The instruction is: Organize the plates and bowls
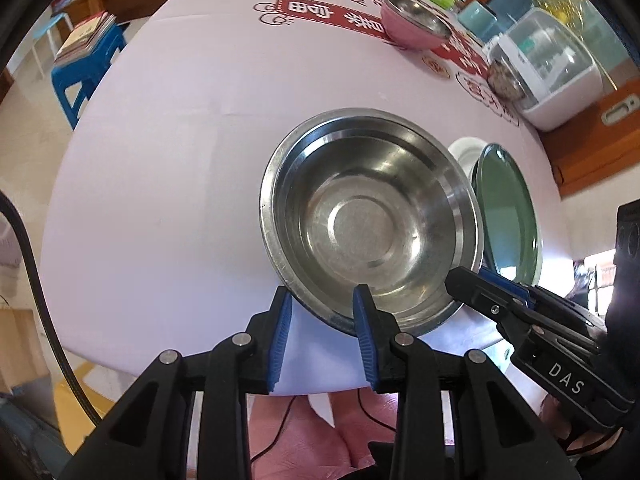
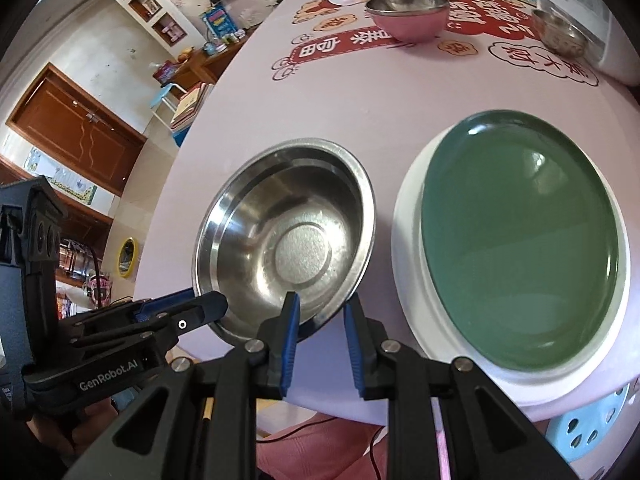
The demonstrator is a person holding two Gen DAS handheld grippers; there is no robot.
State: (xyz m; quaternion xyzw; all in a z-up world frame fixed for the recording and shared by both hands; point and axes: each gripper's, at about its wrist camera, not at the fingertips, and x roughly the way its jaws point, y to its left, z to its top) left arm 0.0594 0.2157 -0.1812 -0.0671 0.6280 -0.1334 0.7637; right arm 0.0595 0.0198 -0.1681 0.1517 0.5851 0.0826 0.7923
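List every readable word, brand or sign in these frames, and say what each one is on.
"DAS": right gripper body, left wrist view.
"GenRobot.AI": left gripper body, right wrist view.
Red Chinese characters on the tablecloth: upside down and distorted, not reliably readable.
Print on the blue box on the far cabinet: too small to read.

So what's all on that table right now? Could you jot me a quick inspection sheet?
Surface: pale pink tablecloth with red print.
Job's things: large steel bowl near the edge; green plate on a white plate; pink bowl and small steel bowl further back.
Clutter: white appliance.
Grippers: left gripper and right gripper straddle the big bowl's near rim, fingers apart.
Cables: black cable.
Surroundings: blue stool, wooden door.
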